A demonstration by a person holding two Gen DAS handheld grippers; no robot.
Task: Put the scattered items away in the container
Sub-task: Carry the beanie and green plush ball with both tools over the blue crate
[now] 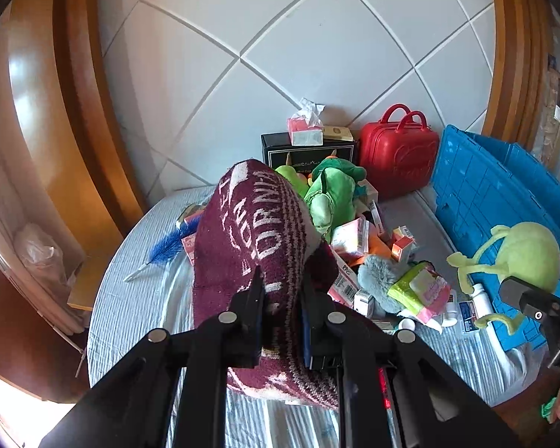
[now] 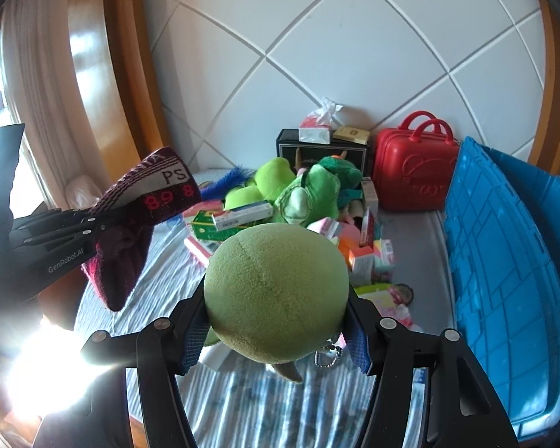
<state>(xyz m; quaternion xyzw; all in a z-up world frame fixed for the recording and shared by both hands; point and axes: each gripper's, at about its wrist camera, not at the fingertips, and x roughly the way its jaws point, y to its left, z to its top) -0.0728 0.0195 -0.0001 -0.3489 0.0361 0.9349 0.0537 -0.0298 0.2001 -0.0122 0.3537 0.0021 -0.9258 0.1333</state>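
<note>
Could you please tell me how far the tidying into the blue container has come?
Nothing visibly packed yet. In hand: the left gripper clamps a maroon knitted hat; the right gripper holds a round green plush. Beside the blue container, a pile of small boxes and green plush toys remains.

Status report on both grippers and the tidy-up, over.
Left gripper shut on maroon knit sock. Right gripper shut on round green plush. Blue crate to the right, path unobstructed.

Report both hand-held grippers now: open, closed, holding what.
Left hand-held gripper: closed on the maroon knitted cloth.
Right hand-held gripper: closed on the round green plush toy.
</note>
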